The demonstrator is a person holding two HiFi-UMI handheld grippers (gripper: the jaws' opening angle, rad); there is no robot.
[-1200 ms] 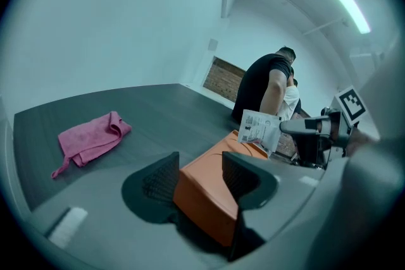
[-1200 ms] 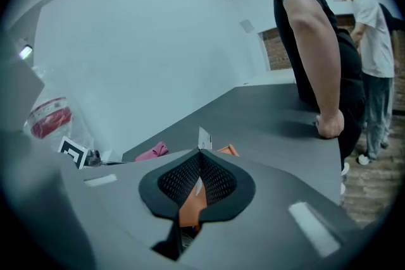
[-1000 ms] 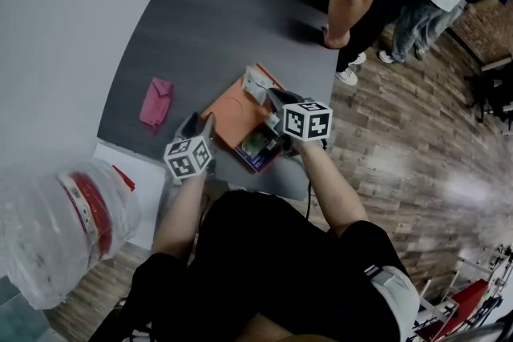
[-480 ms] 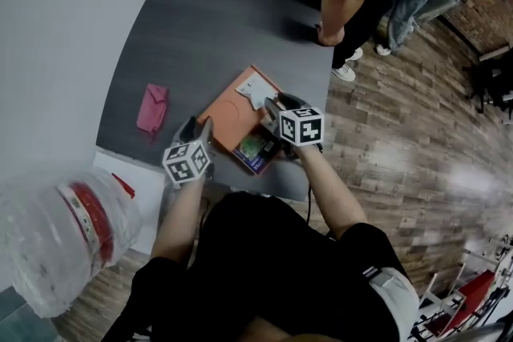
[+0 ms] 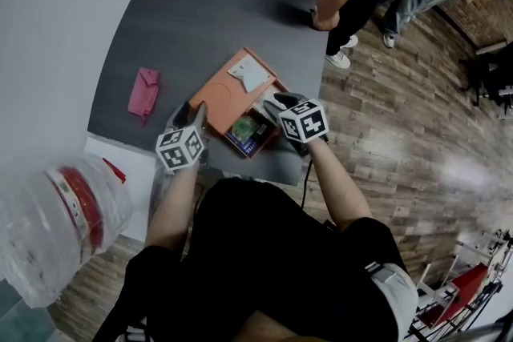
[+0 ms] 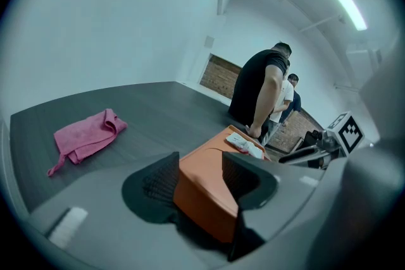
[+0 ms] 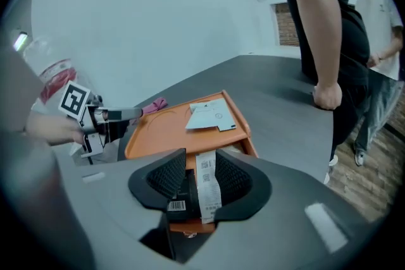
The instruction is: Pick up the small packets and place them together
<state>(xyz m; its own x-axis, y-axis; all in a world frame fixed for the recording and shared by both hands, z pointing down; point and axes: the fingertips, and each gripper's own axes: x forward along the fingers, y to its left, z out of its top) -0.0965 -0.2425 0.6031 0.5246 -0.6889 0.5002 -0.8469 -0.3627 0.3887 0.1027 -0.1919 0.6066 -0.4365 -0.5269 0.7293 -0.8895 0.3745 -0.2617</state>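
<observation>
The grey table (image 5: 224, 4) carries a flat orange plastic tray (image 5: 215, 96) at frame centre, and the left gripper (image 6: 199, 169) is clamped on its near corner. One flat white packet (image 7: 212, 116) already lies at the tray's far end. The right gripper (image 7: 201, 181) has just been closing its jaws, which now press on a dark packet with a white barcode label (image 7: 180, 196) at the tray's near edge. Judged remaining: lift this packet and set it beside the white one.

White packet (image 5: 250, 76) flat on orange tray (image 5: 215, 96), far end; dark barcoded packet (image 5: 248, 130) at tray's near edge.
</observation>
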